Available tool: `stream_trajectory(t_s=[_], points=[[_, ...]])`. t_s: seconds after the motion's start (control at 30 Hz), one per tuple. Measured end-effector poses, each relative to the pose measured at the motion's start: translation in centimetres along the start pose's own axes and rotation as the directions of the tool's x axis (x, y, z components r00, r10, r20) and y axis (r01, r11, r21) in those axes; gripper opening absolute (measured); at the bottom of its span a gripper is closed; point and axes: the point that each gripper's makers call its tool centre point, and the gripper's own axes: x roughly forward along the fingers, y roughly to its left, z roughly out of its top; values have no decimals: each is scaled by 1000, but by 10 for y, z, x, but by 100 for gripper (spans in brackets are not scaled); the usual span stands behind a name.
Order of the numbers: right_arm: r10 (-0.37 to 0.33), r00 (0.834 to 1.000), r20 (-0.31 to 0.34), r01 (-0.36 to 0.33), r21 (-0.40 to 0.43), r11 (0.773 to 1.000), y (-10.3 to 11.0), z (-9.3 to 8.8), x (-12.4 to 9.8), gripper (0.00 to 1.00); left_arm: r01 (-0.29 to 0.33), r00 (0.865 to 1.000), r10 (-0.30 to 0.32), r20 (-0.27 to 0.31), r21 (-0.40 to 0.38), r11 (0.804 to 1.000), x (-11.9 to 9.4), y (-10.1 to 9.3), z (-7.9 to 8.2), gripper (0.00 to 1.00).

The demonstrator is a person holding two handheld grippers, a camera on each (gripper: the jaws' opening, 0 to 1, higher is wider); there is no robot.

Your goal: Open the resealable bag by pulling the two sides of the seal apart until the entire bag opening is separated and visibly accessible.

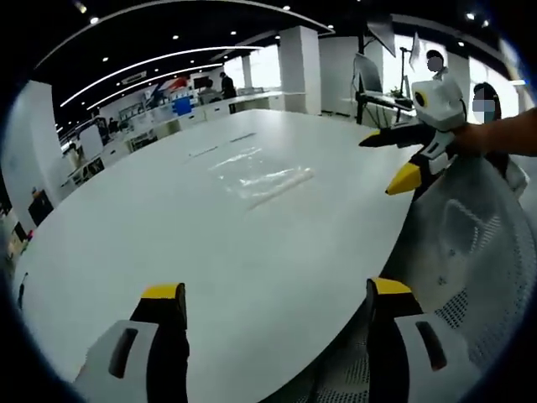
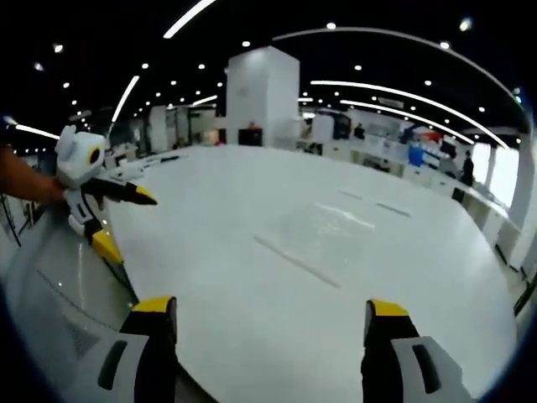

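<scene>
We've got both grippers' fingers spread wide, holding nothing. The resealable bag lies flat on the worktop: thin, limp, probably slippery, so we'd pinch the seal strip.

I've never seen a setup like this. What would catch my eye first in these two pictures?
Probably the big white table, almost bare, with a clear resealable bag lying flat near its middle. Next, the yellow-tipped jaws of each hand-held gripper, wide open at the bottom of its own view. The right hand-held gripper also reaches in over the table's edge in the left gripper view, held by a person's hand.
</scene>
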Motion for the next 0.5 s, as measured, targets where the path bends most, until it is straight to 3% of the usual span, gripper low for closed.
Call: stream_trajectory(t_s=[0.5], points=[[7,999,-37,-6,30,1000,-2,-9,3,91,-42,999,42,-20,27,999,2,7,-5,84]])
